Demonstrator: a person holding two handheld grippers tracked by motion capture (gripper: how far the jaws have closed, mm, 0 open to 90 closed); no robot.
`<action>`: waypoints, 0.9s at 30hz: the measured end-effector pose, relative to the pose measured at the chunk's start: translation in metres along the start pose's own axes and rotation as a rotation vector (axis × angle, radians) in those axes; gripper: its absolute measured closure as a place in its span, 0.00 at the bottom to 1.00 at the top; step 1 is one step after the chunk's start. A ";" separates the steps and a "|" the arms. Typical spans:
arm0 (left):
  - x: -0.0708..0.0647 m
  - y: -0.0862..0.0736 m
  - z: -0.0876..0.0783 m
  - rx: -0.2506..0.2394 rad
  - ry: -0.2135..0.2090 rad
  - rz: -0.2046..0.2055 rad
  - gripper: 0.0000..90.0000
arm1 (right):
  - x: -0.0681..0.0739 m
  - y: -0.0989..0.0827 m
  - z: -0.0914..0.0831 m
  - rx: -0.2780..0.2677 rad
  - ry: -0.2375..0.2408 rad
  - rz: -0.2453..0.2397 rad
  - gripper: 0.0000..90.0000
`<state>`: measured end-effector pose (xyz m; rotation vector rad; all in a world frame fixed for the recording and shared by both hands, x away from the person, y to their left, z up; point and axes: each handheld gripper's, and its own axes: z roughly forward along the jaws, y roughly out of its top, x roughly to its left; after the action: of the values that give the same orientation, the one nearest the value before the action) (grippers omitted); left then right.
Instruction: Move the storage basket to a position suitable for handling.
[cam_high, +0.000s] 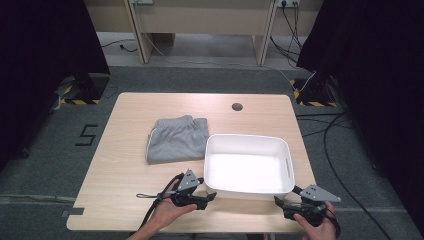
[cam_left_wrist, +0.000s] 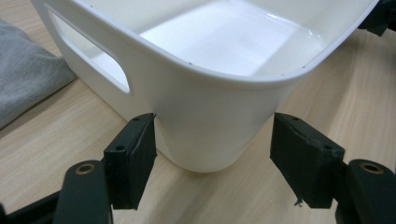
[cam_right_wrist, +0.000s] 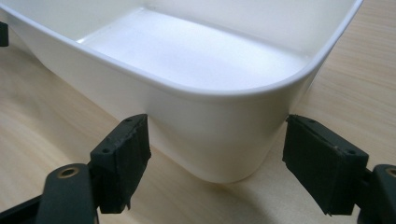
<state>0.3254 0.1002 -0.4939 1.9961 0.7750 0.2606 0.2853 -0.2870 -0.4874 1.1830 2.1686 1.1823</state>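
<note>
High view: white plastic bin (cam_high: 248, 186) sits near desk's (cam_high: 125, 180) front right corner, grey shorts (cam_high: 176, 138) folded beside it. Your left gripper (cam_high: 210, 196) and right gripper (cam_high: 278, 202), jaws spread, bracket bin's near corners, likely ready to shift it.

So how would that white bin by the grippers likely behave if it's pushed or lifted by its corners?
The white bin looks like thin moulded plastic and is empty, so probably light and stiff. Its glossy, rounded corners could slip between the pads. On the smooth wooden table it would likely slide rather than tip, being low and wide.
</note>
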 end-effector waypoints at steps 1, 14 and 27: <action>0.001 0.001 0.002 0.000 0.004 -0.003 0.35 | -0.001 0.000 0.001 0.002 -0.004 0.001 0.26; 0.020 0.019 0.025 -0.017 0.056 -0.047 0.36 | -0.029 0.015 0.026 -0.014 -0.005 0.017 0.27; 0.043 0.037 0.041 -0.025 0.089 -0.102 0.35 | -0.047 0.037 0.052 0.009 -0.027 -0.003 0.28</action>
<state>0.3939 0.0848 -0.4898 1.9255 0.9231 0.2990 0.3644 -0.2902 -0.4888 1.1925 2.1568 1.1499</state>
